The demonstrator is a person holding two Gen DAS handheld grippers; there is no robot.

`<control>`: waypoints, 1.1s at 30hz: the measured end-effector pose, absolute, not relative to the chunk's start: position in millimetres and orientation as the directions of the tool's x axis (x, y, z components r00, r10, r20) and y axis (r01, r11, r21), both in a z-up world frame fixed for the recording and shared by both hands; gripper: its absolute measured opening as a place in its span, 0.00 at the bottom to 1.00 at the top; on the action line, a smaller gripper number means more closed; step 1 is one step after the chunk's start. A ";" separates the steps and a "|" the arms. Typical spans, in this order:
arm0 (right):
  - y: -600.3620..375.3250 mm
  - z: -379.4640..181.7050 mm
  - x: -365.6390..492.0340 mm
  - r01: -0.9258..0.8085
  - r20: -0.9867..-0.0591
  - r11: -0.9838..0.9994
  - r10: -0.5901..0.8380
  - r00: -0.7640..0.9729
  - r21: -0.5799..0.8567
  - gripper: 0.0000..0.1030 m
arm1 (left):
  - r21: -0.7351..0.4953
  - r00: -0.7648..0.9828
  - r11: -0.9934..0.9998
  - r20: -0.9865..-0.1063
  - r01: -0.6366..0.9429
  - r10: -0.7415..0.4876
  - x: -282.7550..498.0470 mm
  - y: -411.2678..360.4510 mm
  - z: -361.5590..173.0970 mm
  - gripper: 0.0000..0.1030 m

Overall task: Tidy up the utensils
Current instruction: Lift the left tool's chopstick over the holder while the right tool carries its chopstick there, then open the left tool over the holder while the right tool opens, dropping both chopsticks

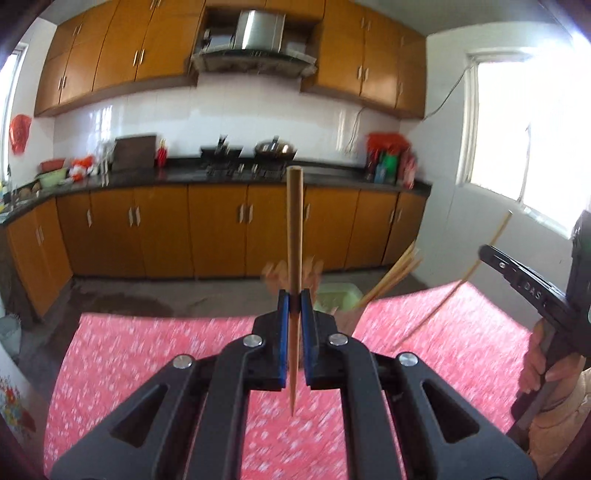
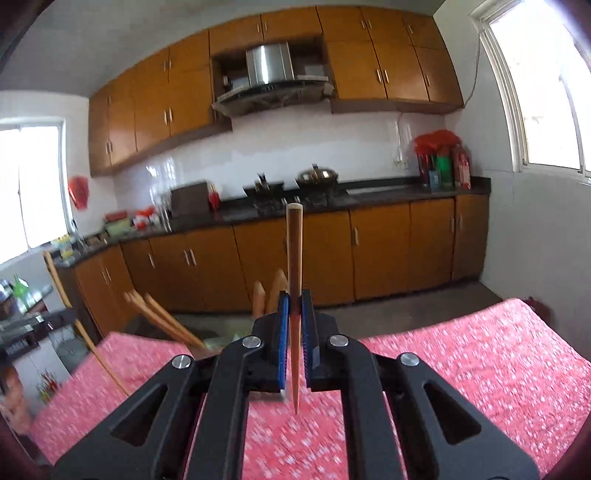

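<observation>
The left gripper (image 1: 294, 301) has its blue pads clamped on a wooden chopstick (image 1: 295, 229), which stands nearly upright between them, thin tip below the jaws and blunt end above. The right gripper (image 2: 294, 301) grips a second chopstick (image 2: 294, 251) the same way, jaws narrow and pressed against the wood. In the left view the right gripper shows at the right edge, held by a hand (image 1: 535, 365), its chopstick slanting up to the right. Under both lies the table (image 1: 147, 350), covered in a red patterned cloth; the cloth near the grippers is bare, and its far edge runs just beyond the fingertips. At that far edge sits a pale green holder (image 1: 338, 297) with more chopsticks (image 1: 395, 278) leaning out of it to the right, partly hidden behind the left gripper; the picture is blurred there. Beyond the table is a stretch of open grey floor (image 1: 147, 291), then a row of brown cabinets (image 1: 214, 229) under a dark counter (image 1: 332, 176) carrying a stove and pans, with wall cabinets and a hood (image 1: 258, 33) above. A bright window (image 1: 532, 147) stands to the right.
</observation>
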State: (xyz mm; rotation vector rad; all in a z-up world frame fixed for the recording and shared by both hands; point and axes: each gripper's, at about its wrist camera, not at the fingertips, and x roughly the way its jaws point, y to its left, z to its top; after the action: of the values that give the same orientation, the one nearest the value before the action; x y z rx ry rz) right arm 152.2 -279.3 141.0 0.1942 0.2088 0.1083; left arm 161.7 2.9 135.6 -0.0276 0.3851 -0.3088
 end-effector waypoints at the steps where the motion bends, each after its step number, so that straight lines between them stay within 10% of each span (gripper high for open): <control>1: -277.8 152.9 152.7 -0.098 -0.160 0.971 0.135 0.978 0.218 0.07 | -0.087 0.887 0.951 -0.344 0.296 -0.307 161.5 -0.7 142.6 0.08; 9: -256.6 176.4 185.8 -0.114 -0.070 0.968 0.133 0.989 0.226 0.07 | -0.097 0.961 0.969 -0.135 0.228 -0.240 192.9 -45.0 187.2 0.08; 20: -241.0 125.1 242.6 -0.106 -0.270 0.970 0.164 0.949 0.218 0.08 | -0.136 0.947 0.975 -0.248 0.177 -0.206 273.3 -56.4 132.8 0.08; 28: -253.0 146.8 204.8 -0.107 -0.176 0.973 0.144 0.974 0.204 0.39 | -0.167 0.959 0.973 -0.207 0.160 -0.193 253.6 -28.1 154.8 0.37; 33: -261.4 154.0 152.0 -0.064 -0.100 0.989 0.077 0.992 0.132 0.81 | -0.110 0.972 0.988 -0.196 0.107 -0.127 207.4 -1.5 167.5 0.62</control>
State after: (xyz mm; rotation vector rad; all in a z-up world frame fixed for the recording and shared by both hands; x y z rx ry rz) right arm 152.0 -261.4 154.0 0.1290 0.1050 0.0707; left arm 207.4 -1.5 167.5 -0.0990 0.2038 -0.1181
